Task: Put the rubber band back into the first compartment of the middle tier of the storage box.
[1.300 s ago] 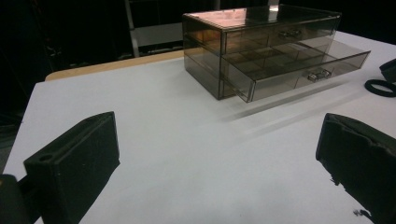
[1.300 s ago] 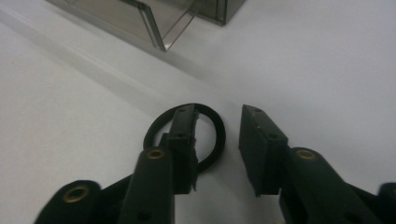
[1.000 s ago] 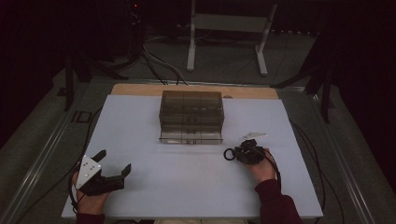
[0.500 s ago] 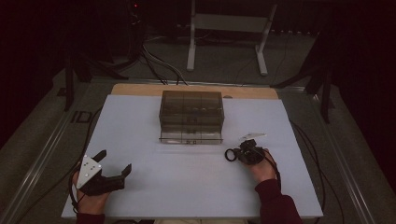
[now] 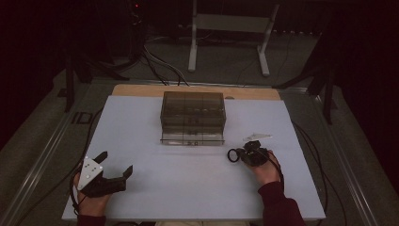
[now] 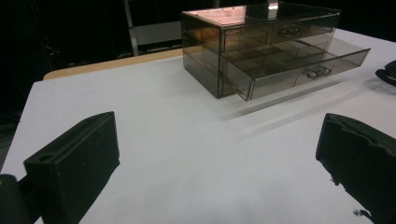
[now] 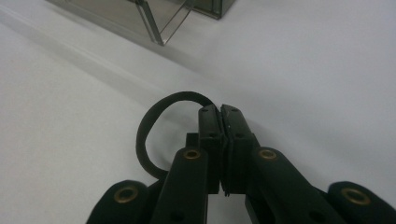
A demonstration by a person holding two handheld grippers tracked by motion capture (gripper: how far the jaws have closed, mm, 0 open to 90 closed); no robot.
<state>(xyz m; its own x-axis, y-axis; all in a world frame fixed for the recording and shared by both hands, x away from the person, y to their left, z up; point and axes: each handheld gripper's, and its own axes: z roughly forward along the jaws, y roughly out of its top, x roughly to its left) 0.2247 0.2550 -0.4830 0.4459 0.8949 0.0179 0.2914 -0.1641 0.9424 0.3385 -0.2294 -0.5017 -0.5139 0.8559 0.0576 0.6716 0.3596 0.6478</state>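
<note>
A smoky clear drawer box (image 5: 193,110) stands at the middle back of the white table (image 5: 188,188). Its lower drawer (image 6: 299,70) is pulled partway out, and a corner of that drawer (image 7: 159,23) lies ahead of the right jaws. My right gripper (image 5: 244,153) rests on the table to the right of and in front of the box. It (image 7: 219,109) is shut on a thin black band (image 7: 144,135), whose loop (image 5: 233,155) sticks out to the left. At the front left, my left gripper (image 5: 115,163) stands open, with nothing between its jaws (image 6: 215,126).
A small clear pale piece (image 5: 258,137) lies on the table just behind the right gripper. A wooden strip (image 5: 141,89) borders the table's far edge. Cables and a white stand (image 5: 226,37) are on the dark floor beyond it.
</note>
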